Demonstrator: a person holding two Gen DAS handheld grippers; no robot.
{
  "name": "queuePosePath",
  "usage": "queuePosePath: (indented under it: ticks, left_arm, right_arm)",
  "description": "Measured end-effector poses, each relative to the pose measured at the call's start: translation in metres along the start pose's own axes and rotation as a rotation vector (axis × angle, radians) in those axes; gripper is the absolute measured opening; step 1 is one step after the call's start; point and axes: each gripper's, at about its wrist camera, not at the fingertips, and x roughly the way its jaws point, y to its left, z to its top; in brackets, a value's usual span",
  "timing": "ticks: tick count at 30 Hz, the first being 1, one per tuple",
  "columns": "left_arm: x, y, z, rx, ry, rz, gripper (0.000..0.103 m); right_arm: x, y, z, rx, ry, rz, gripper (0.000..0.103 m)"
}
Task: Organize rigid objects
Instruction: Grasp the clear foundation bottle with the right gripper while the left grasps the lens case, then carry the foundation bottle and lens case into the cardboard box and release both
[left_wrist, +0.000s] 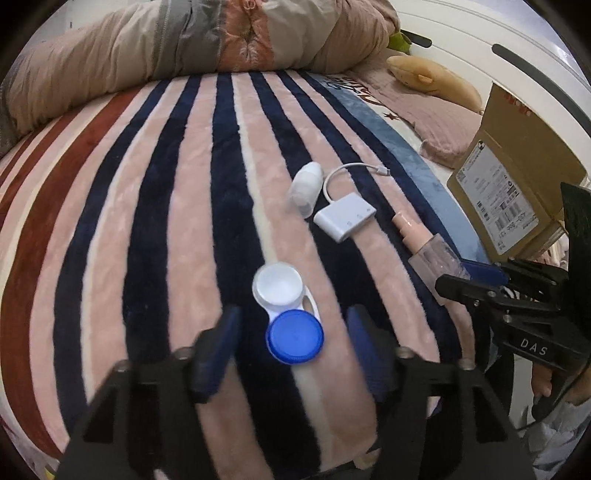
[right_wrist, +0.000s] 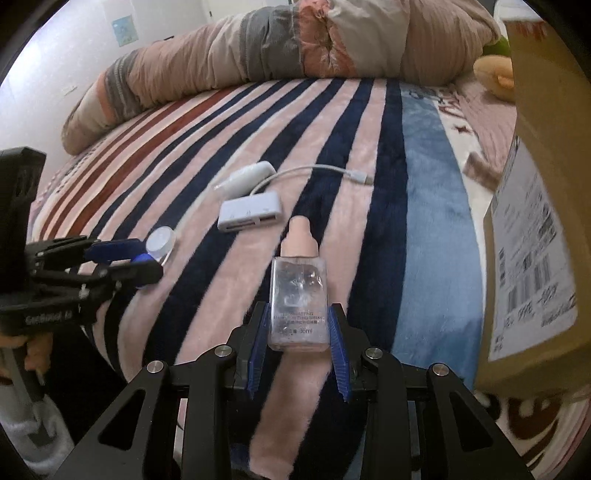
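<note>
A contact lens case (left_wrist: 288, 314) with one white and one blue cap lies on the striped blanket. My left gripper (left_wrist: 291, 332) is open, its blue fingers either side of the case and apart from it. The case also shows in the right wrist view (right_wrist: 160, 242) beside the left gripper (right_wrist: 122, 258). A clear bottle with a pink cap (right_wrist: 299, 291) lies flat between my right gripper's pads; the right gripper (right_wrist: 299, 325) is closed on its base. The bottle (left_wrist: 428, 247) and right gripper (left_wrist: 469, 277) show at the right of the left wrist view.
A white adapter with a short cable (left_wrist: 345, 218) (right_wrist: 251, 214) and a small white bottle (left_wrist: 304, 188) (right_wrist: 247, 177) lie farther back. A cardboard box (left_wrist: 517, 177) (right_wrist: 539, 221) stands at the right. A rolled quilt (left_wrist: 184, 40) and plush toy (left_wrist: 432, 77) lie behind.
</note>
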Motion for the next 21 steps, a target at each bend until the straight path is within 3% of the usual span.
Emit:
queuePosePath:
  ticks: [4,9,16,21]
  left_arm:
    - [0.006,-0.002,-0.008,-0.102,-0.057,0.073,0.06]
    - [0.013,-0.004,-0.012,-0.118,-0.123,0.17,0.031]
    - [0.0,0.008,-0.01,-0.116,-0.141,0.128,0.029]
    - [-0.031,0.012,0.0,-0.095,-0.2,0.116,0.029]
  right_arm:
    - [0.006,-0.002,0.0,0.004,-0.006,0.01,0.029]
    - [0.016,0.002,0.005,-0.029,-0.014,-0.007,0.029]
    - [0.017,0.012,0.009,-0.091,-0.01,-0.048,0.027]
    - [-0.005,0.026,0.018,-0.122,-0.066,-0.018,0.027]
